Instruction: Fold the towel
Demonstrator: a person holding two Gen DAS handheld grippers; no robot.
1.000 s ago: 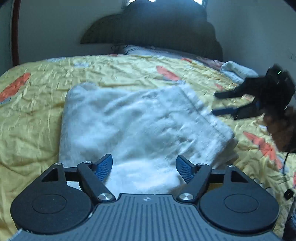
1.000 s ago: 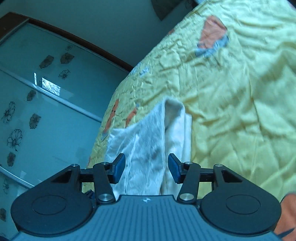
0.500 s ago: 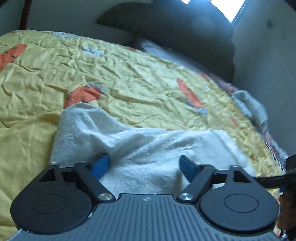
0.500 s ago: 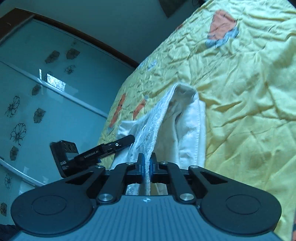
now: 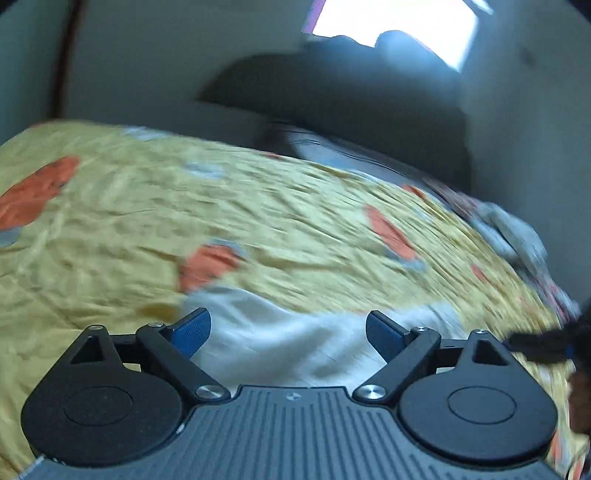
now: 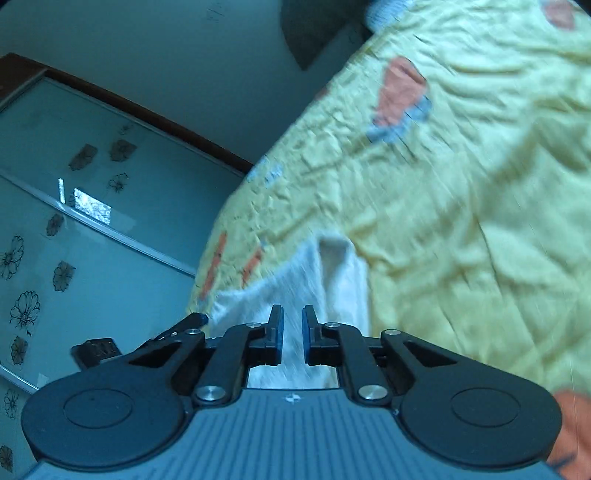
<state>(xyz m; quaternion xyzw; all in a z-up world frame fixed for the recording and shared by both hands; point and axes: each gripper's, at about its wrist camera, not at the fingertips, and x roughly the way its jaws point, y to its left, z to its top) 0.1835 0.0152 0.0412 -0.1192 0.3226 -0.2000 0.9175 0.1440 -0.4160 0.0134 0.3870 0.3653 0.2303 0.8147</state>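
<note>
A white towel (image 5: 280, 339) lies on the yellow bedspread (image 5: 258, 206) just beyond my left gripper (image 5: 288, 325), which is open above the towel's near part. In the right wrist view the towel (image 6: 332, 273) shows two layers with a folded end pointing away. My right gripper (image 6: 292, 321) has its jaws nearly together, with towel cloth filling the narrow gap. The left gripper (image 6: 192, 321) shows at the towel's left side, and the right gripper (image 5: 535, 343) is a dark blur at the right edge. Both views are motion-blurred.
The bedspread (image 6: 461, 184) has orange and blue patches. A dark headboard (image 5: 351, 96) and a bright window (image 5: 395, 22) stand behind the bed. A pale bundle of cloth (image 5: 513, 232) lies at the far right. A glass wardrobe door (image 6: 74, 221) with flower prints lines the bed's side.
The right gripper closed on the towel's edge and lifted it, and the gap now looks slightly wider. The left gripper stayed open and slid forward over the towel, tilting upward.
</note>
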